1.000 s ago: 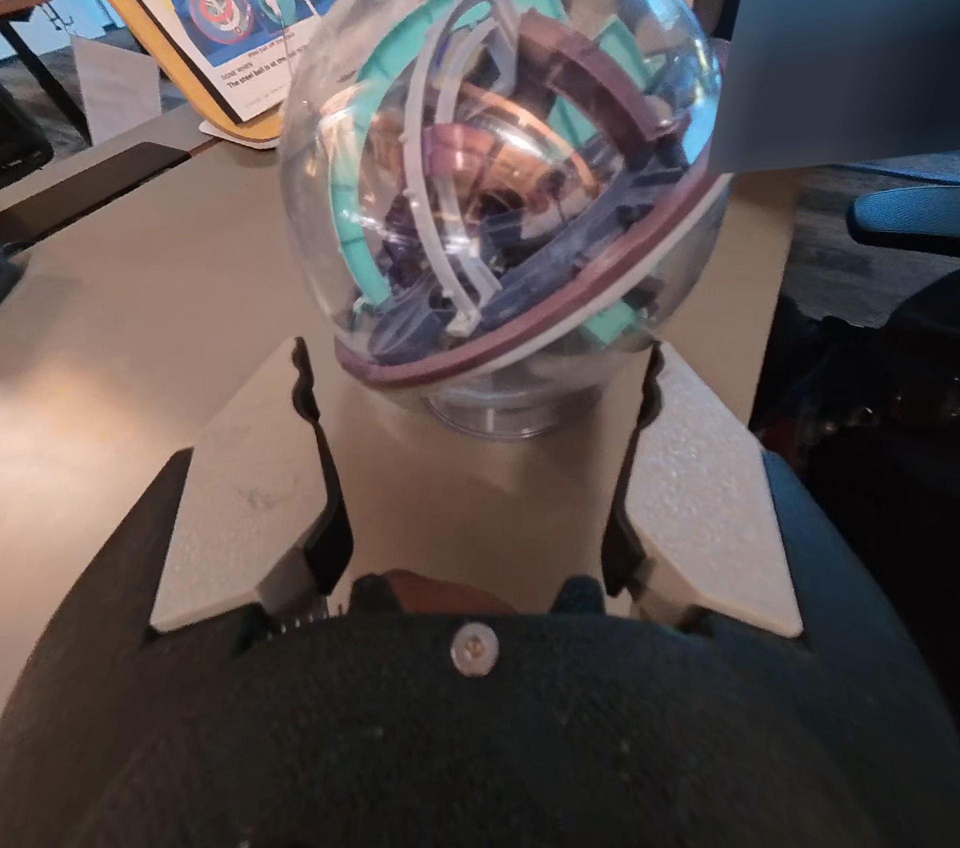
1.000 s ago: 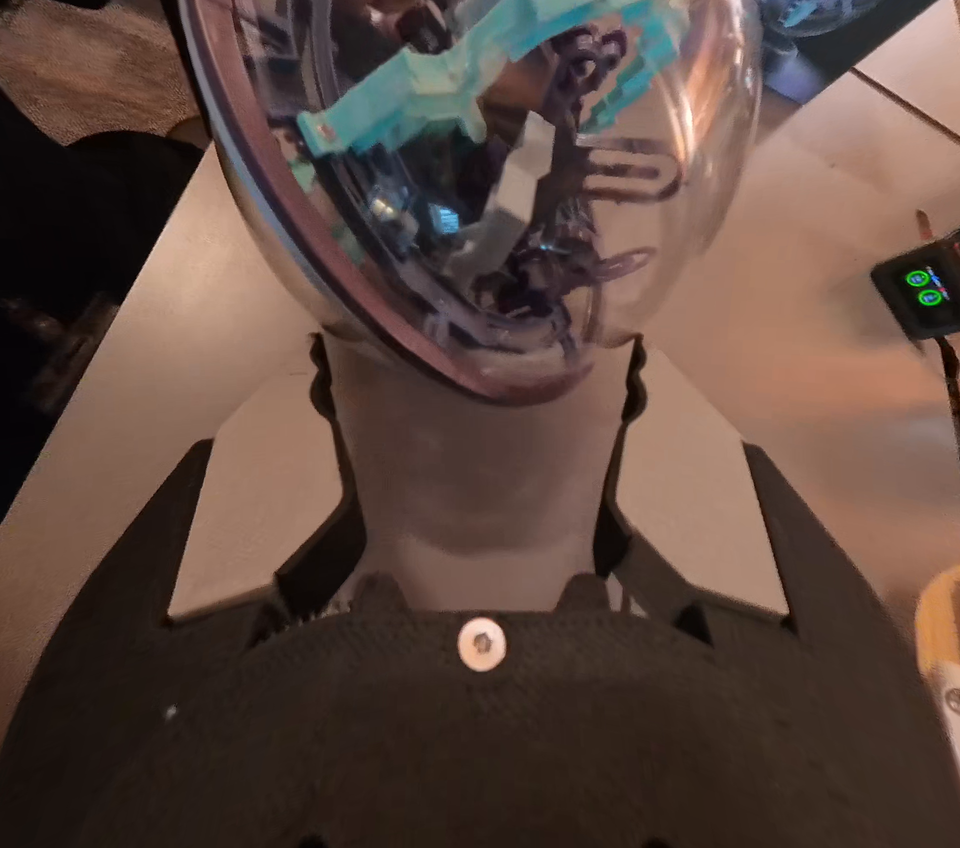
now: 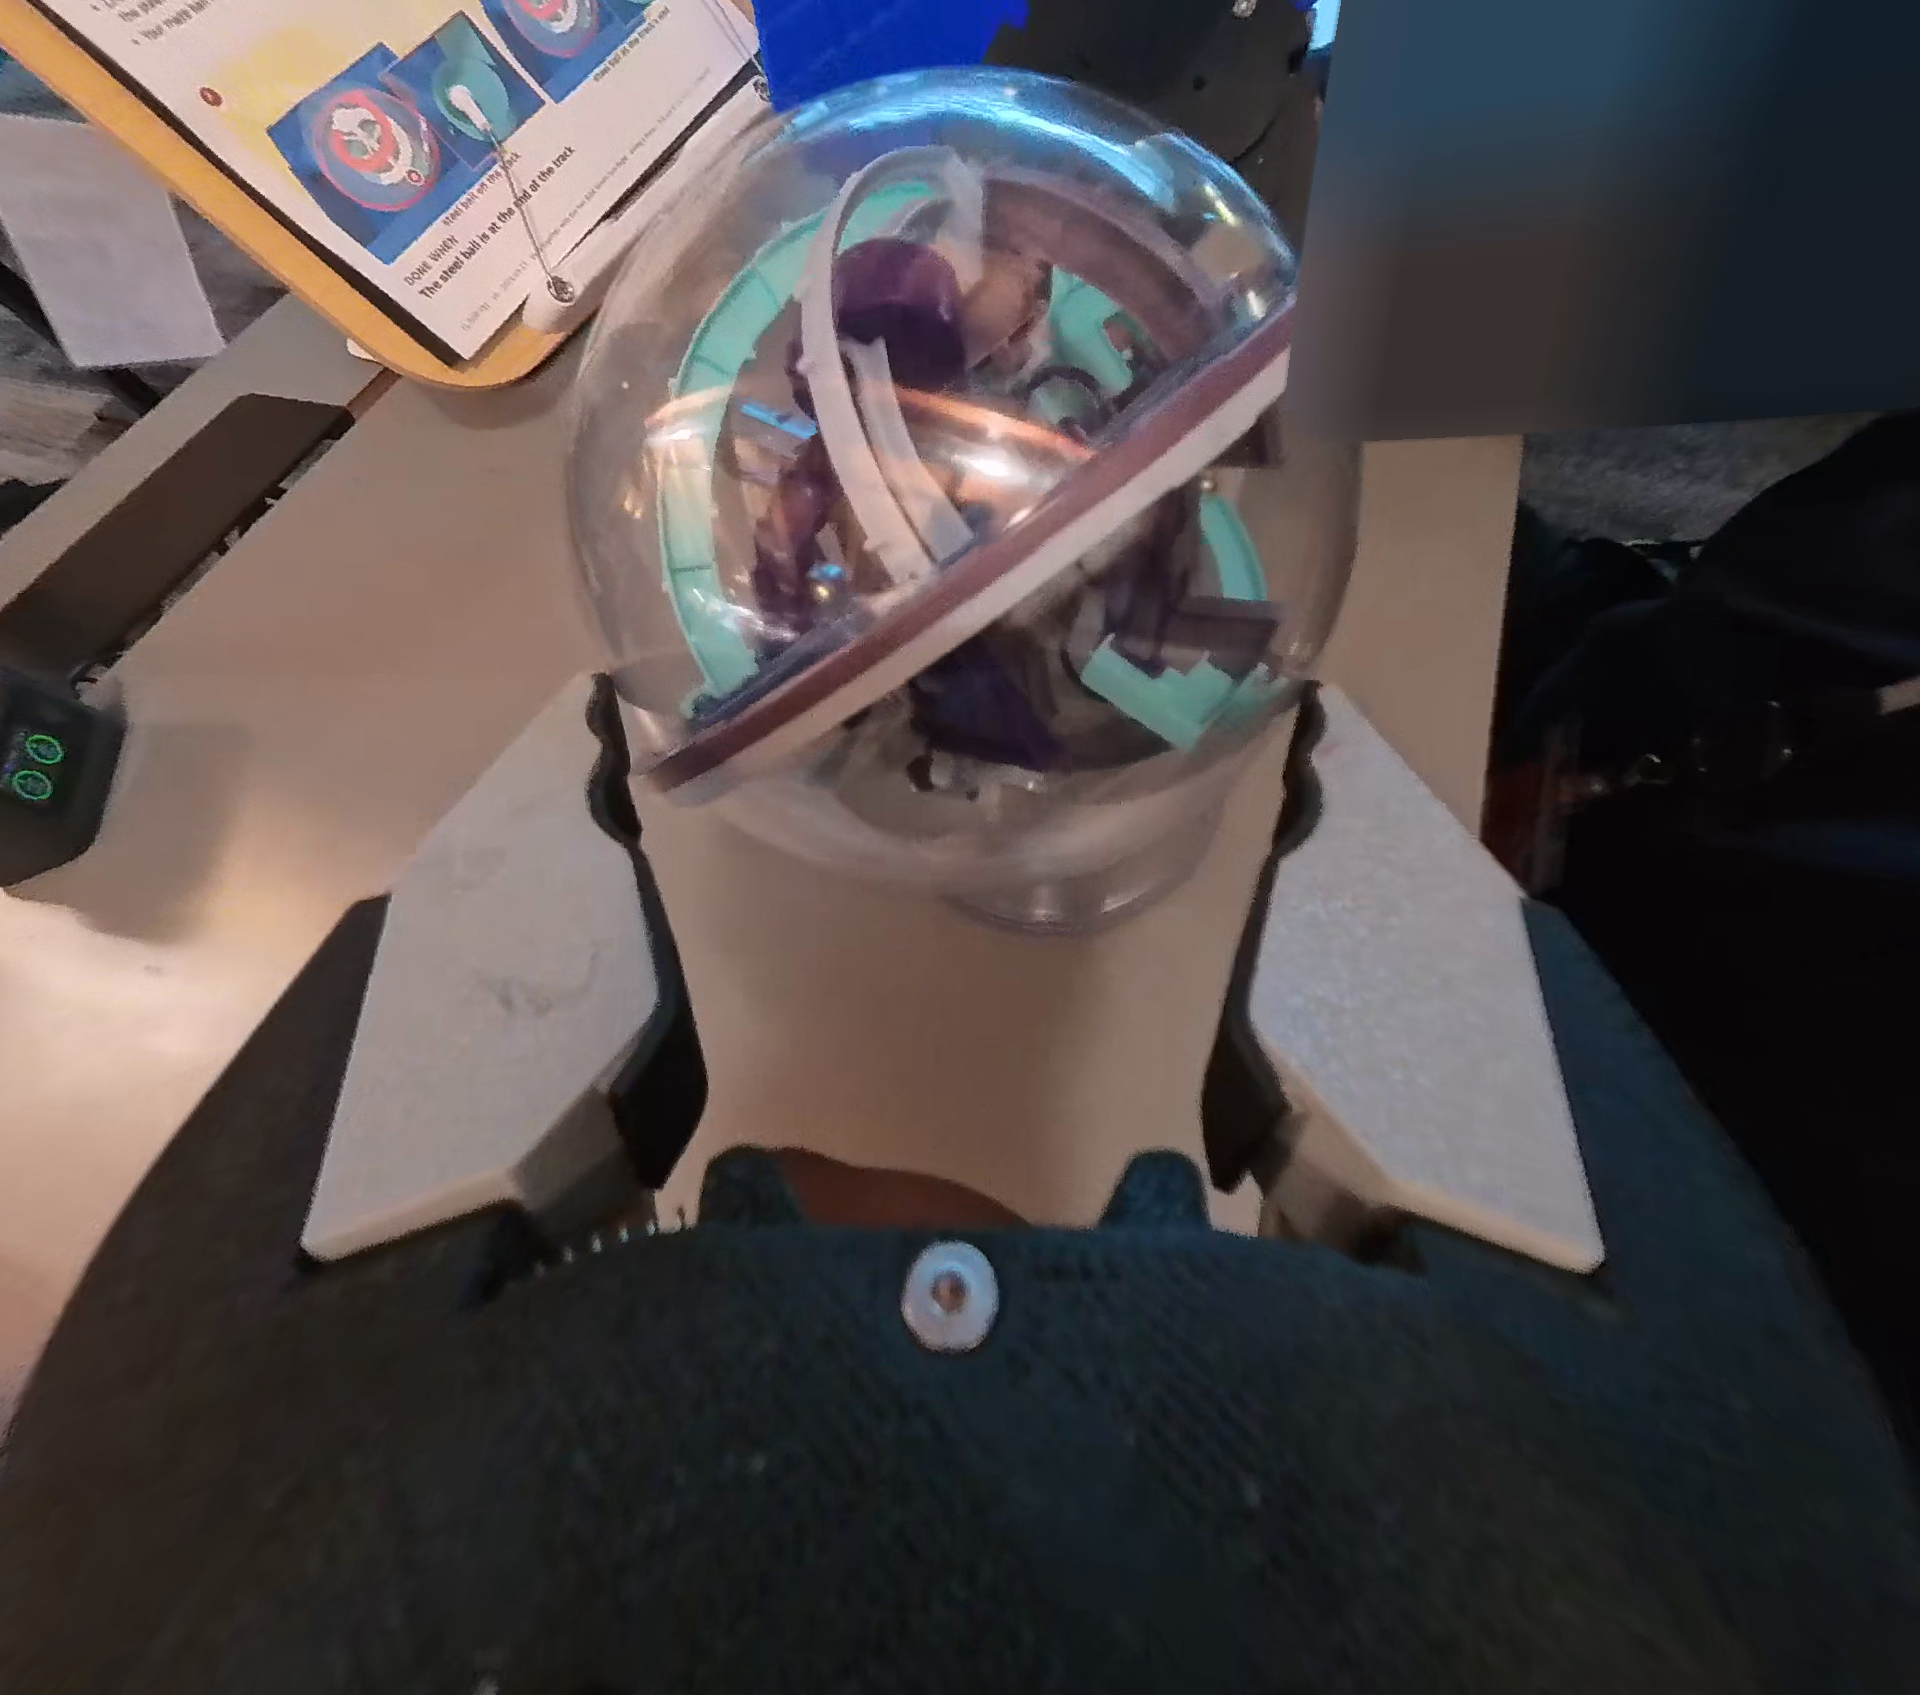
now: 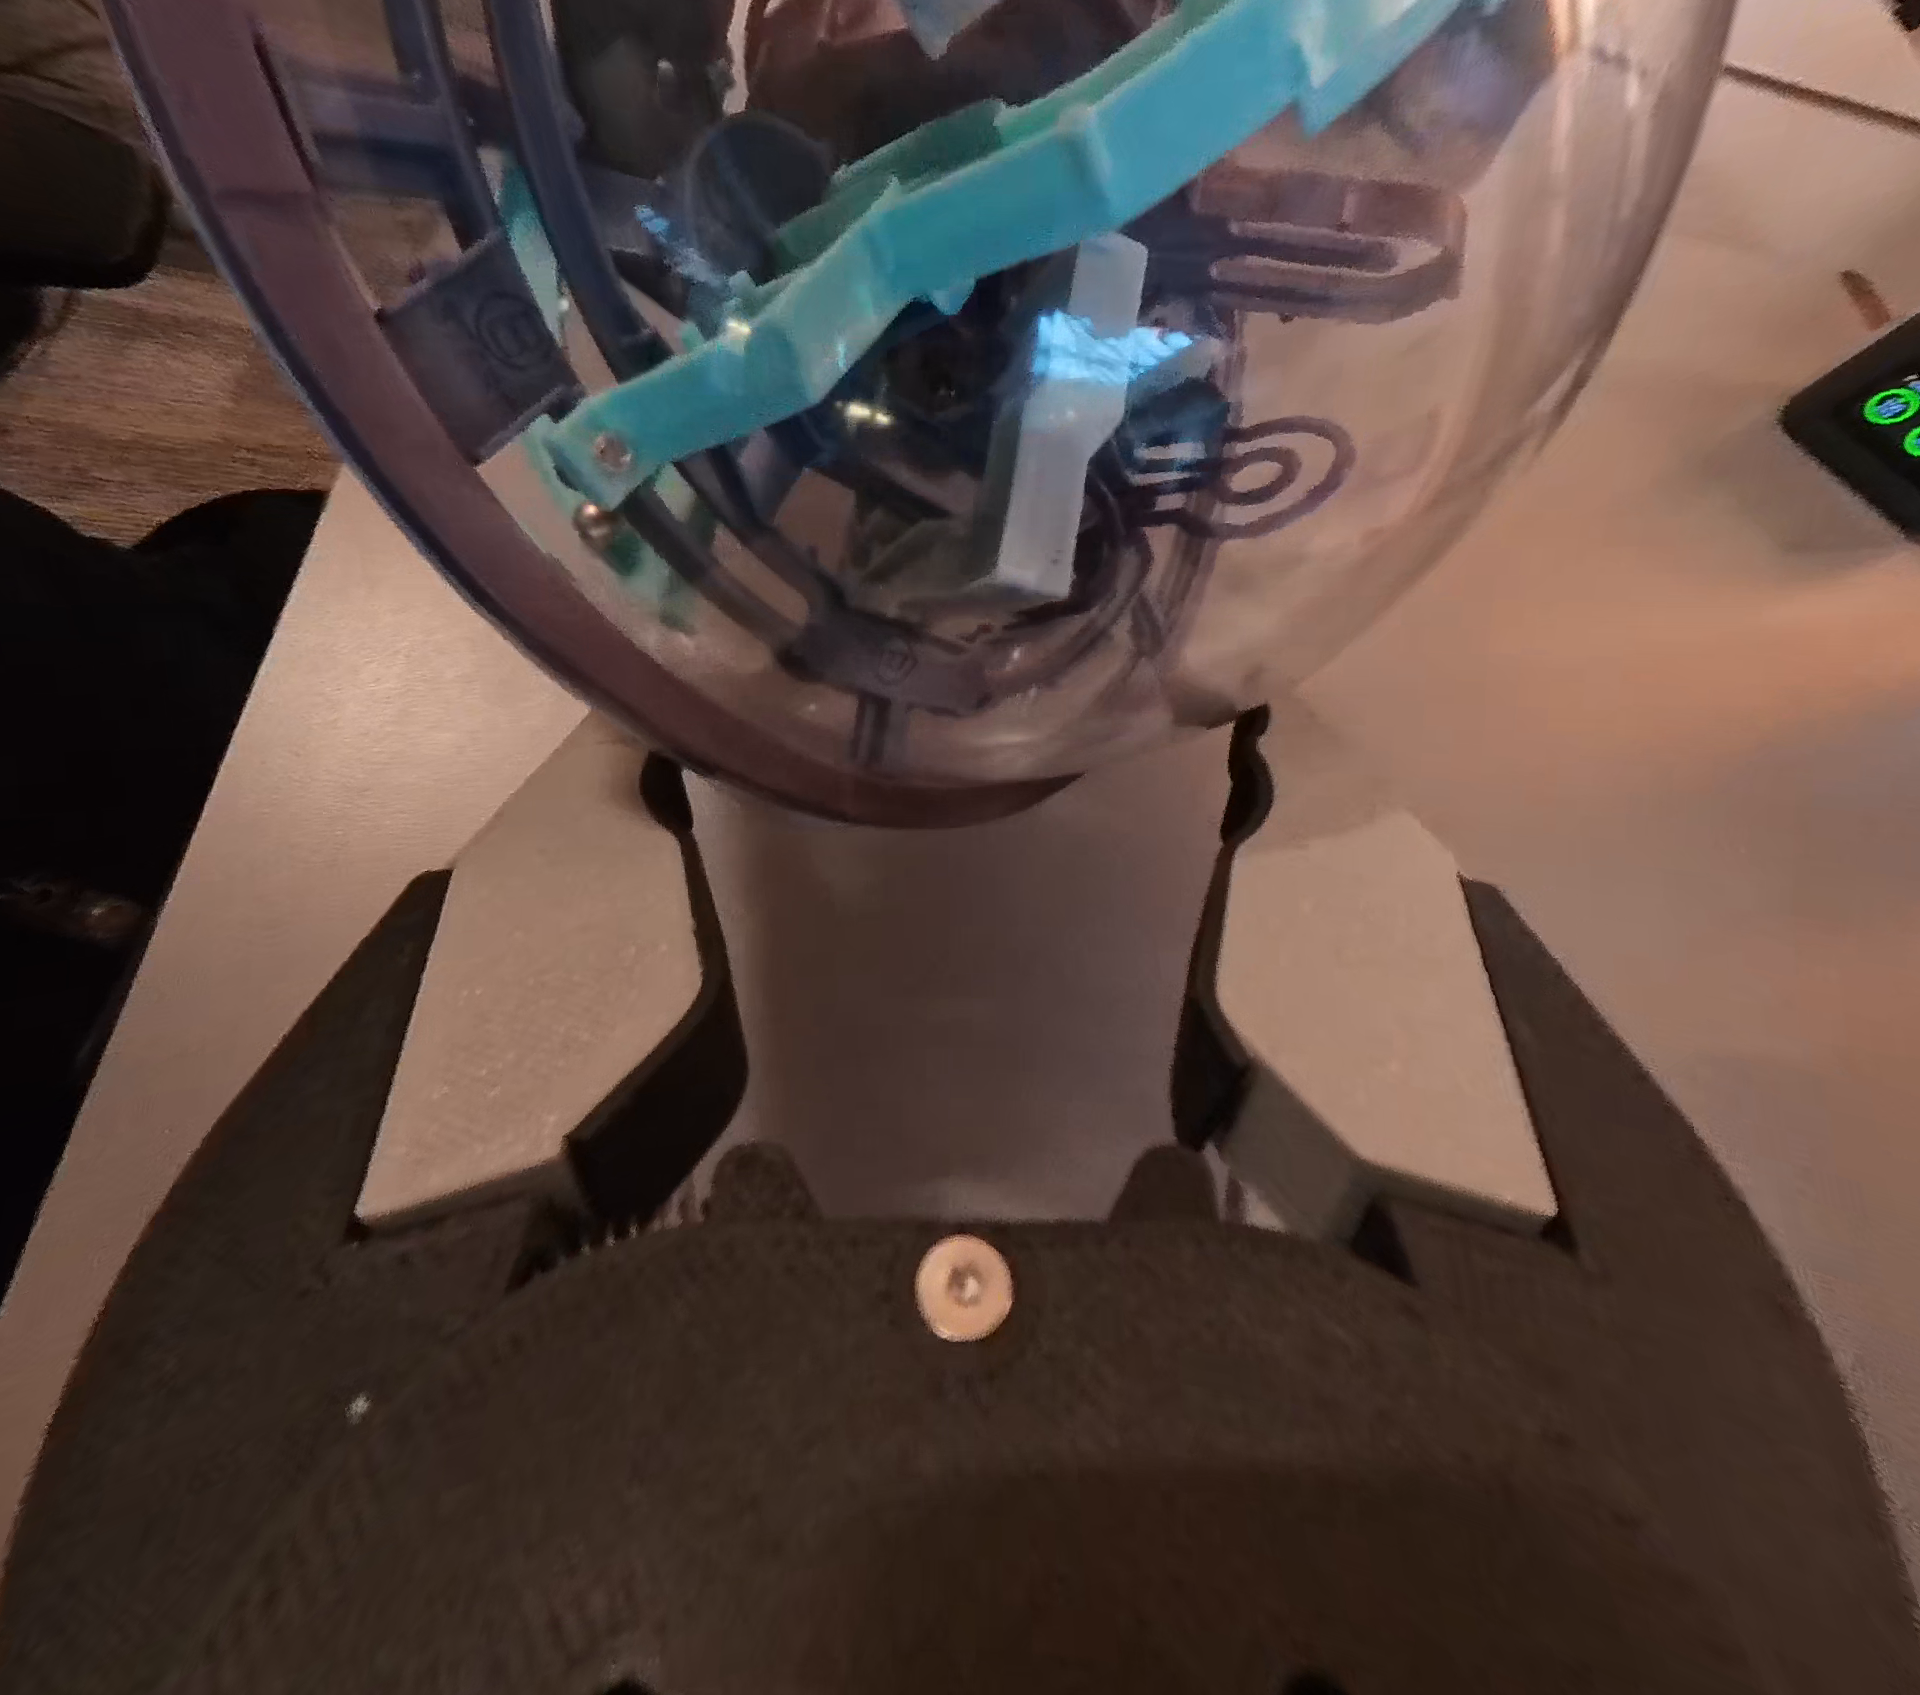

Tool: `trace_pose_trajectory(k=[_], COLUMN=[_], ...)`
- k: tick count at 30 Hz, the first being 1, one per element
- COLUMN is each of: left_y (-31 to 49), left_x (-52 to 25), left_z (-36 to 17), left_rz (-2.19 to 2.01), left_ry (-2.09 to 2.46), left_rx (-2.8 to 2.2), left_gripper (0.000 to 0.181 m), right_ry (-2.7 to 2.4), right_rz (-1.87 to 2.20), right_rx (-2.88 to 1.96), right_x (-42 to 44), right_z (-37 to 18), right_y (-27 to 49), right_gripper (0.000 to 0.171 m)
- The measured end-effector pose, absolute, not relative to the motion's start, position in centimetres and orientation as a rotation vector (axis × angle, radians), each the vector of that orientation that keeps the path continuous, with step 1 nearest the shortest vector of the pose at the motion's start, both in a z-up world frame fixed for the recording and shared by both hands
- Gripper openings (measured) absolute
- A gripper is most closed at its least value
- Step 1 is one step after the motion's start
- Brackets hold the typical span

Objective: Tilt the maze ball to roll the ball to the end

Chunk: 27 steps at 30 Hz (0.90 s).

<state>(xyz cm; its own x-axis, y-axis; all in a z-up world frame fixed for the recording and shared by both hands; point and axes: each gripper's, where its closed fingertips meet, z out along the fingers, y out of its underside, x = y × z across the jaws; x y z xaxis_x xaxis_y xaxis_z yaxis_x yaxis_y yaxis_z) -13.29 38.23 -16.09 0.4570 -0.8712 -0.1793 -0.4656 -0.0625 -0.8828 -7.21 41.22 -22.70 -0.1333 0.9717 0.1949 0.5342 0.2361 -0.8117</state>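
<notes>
Both grippers, left (image 3: pixel 951 741) and right (image 4: pixel 951 757), hold their jaws spread wide against the clear maze ball (image 3: pixel 956 450), lifted above the table (image 3: pixel 312 606). Since a second ago its purple seam has tipped steeper, and the steel ball (image 4: pixel 592 515) sits beside the seam, apparently mid-track.

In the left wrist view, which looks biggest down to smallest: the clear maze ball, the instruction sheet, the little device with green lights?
1. maze ball, though it is nearest the camera.
2. instruction sheet, partly cut off.
3. device with green lights.
</notes>
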Motion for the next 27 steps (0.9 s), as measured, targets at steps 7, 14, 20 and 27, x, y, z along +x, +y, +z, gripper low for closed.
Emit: trace_pose_trajectory(k=[7,14,20,27], left_y=[38.0,37.7,37.7,37.9], left_x=[-13.4,-13.4,-13.5,-13.2], left_z=[-16.3,-16.2,-16.7,-17.6], left_rz=[-0.586,-0.583,-0.645,-0.768], left_ry=[1.105,1.104,1.060,0.955], left_rx=[-1.727,-1.738,-1.774,-1.839], left_gripper=[0.123,0.123,0.123,0.123], right_ry=[-1.804,-1.822,-1.824,-1.825], right_rz=[0.859,0.878,0.926,1.040], right_rx=[-1.452,-1.467,-1.497,-1.577], right_x=[-7.0,-7.3,-6.9,-6.1], right_z=[-23.3,-23.9,-23.8,-23.8], right_y=[40.5,40.1,39.8,39.5], right_gripper=[0.097,0.096,0.093,0.092])
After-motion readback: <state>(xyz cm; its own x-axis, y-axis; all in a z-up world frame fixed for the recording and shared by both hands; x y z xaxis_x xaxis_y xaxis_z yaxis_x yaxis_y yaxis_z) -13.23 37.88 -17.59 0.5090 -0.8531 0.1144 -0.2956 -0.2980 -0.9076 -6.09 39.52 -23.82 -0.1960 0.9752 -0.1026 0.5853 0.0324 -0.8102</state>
